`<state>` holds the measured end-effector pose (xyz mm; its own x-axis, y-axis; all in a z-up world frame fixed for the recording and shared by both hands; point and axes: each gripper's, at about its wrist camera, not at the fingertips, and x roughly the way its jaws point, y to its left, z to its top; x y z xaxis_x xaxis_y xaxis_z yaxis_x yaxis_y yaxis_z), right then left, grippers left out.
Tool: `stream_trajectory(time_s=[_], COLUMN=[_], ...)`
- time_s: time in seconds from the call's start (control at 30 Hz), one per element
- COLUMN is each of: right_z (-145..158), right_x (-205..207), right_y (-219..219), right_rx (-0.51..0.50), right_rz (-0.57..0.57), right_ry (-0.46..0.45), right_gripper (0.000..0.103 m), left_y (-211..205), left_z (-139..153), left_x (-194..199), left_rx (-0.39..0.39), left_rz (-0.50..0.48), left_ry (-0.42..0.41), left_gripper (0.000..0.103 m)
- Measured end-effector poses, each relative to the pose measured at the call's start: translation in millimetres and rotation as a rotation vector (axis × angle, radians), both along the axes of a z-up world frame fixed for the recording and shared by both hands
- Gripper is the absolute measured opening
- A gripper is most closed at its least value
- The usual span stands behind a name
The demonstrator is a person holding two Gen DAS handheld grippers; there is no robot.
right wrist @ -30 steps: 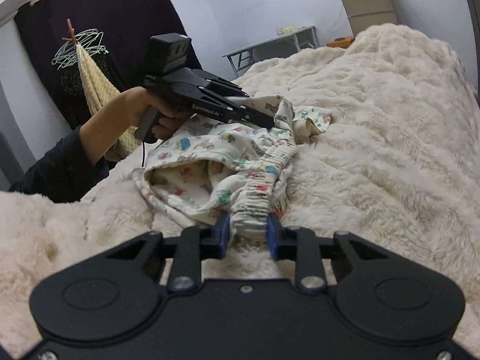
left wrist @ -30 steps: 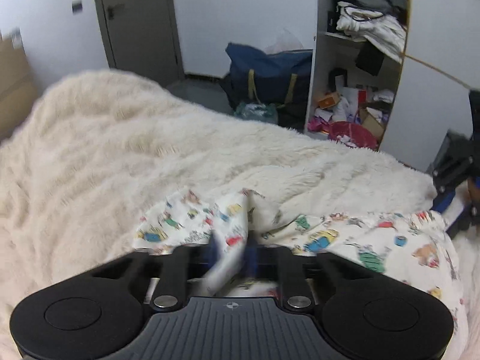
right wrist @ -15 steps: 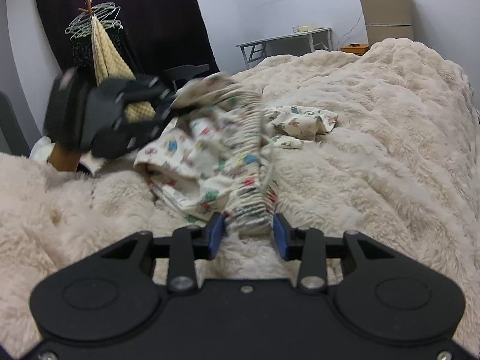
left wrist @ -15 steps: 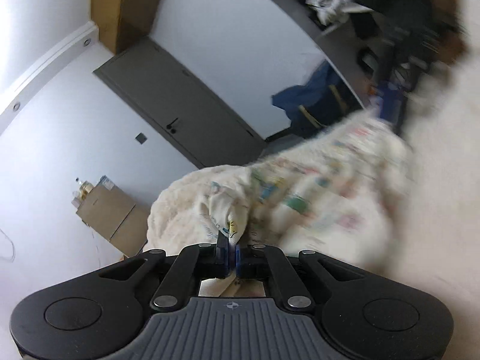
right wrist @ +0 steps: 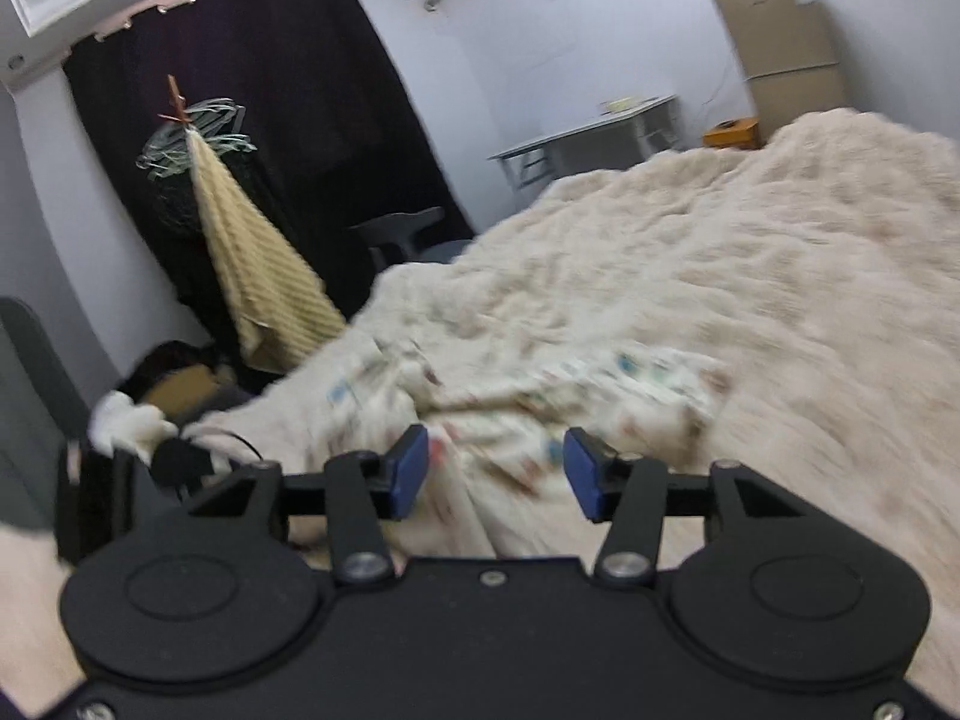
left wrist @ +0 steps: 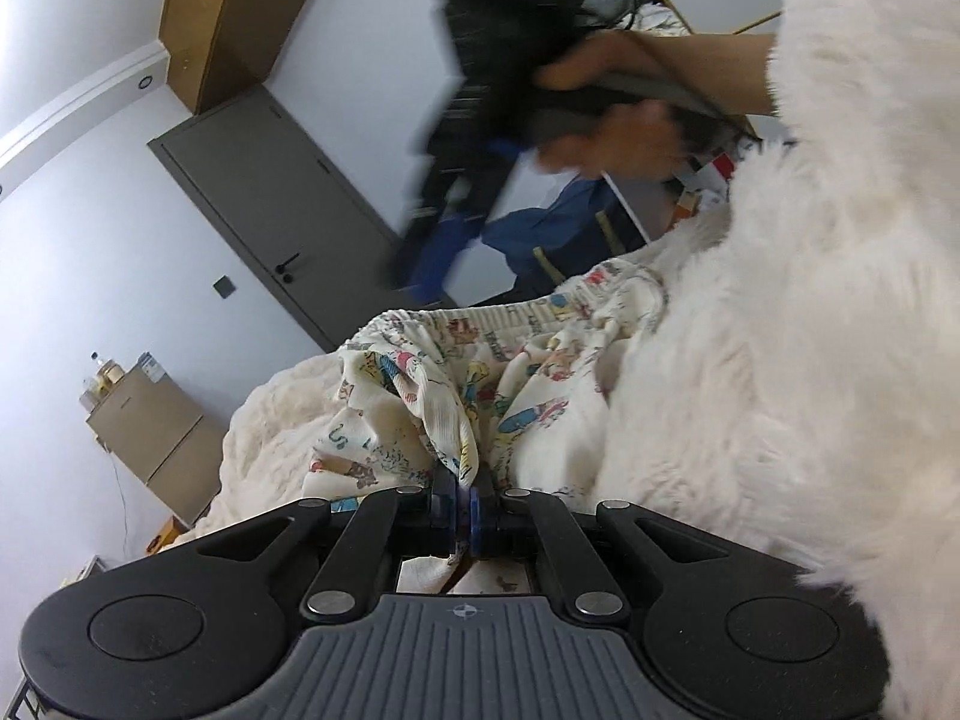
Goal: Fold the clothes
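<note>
A cream garment with cartoon prints (left wrist: pixel 480 372) lies crumpled on the fluffy white blanket (left wrist: pixel 810 330). My left gripper (left wrist: pixel 462 501) is shut on a fold of its cloth, and the elastic waistband runs across beyond it. In the left wrist view my right gripper (left wrist: pixel 435 252) hangs blurred above the waistband, held by a hand (left wrist: pixel 606 138). In the right wrist view my right gripper (right wrist: pixel 495 471) has its jaws opening. The blue pads (right wrist: pixel 408 468) stand apart and press on nothing. The garment (right wrist: pixel 540 396) lies blurred beneath them.
A grey door (left wrist: pixel 270 180), a blue bag (left wrist: pixel 540 228) and a small brown fridge (left wrist: pixel 156 426) stand beyond the bed. A hanger rack with a yellow towel (right wrist: pixel 252 264), a dark curtain (right wrist: pixel 288 90) and a grey desk (right wrist: pixel 594 138) stand on the other side.
My right gripper let go of the waistband, its jaws widened and it rose off the bed. My left gripper rolled and carried its fold of cloth across, and the garment now lies lower.
</note>
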<state>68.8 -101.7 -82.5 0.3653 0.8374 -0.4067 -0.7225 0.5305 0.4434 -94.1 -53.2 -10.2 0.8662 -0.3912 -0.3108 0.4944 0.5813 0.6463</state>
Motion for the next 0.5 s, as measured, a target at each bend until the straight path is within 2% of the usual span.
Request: stream_trajectory(time_s=[0.07,0.13,0.23,0.3,0.37,0.4,0.43,0.47,0.5], right_z=[7,11,6,0,0,0,1,2,4], right_x=[9,13,12,5,-3,-5,-7,-7,-6], right_y=[17,35,67,76,76,74,71,64,57], right_rx=[-0.004,-0.05,-0.203,-0.235,-0.249,-0.249,-0.232,-0.209,-0.186], right_rz=[0.058,0.098,0.146,0.186,0.172,0.164,0.153,0.121,0.082], right_ry=[0.031,0.047,0.058,0.05,0.0,-0.012,-0.02,-0.029,-0.038], right_gripper=[0.051,0.051,0.047,0.029,0.023,0.021,0.02,0.02,0.019], left_y=[-1,-2,0,1,2,4,7,10,14], left_z=[-1,-1,-2,-2,-2,-1,1,5,7], left_x=[-4,-7,-9,-9,-9,-9,-9,-10,-7], left_rx=[0.012,0.016,0.009,0.006,0.001,-0.005,-0.014,-0.033,-0.053], left_rz=[-0.02,-0.03,-0.036,-0.037,-0.034,-0.029,-0.018,0.003,0.019], left_ry=[-0.006,-0.011,-0.011,-0.013,-0.019,-0.027,-0.04,-0.053,-0.057], left_gripper=[0.0,0.0,0.0,0.001,0.004,0.009,0.021,0.038,0.046])
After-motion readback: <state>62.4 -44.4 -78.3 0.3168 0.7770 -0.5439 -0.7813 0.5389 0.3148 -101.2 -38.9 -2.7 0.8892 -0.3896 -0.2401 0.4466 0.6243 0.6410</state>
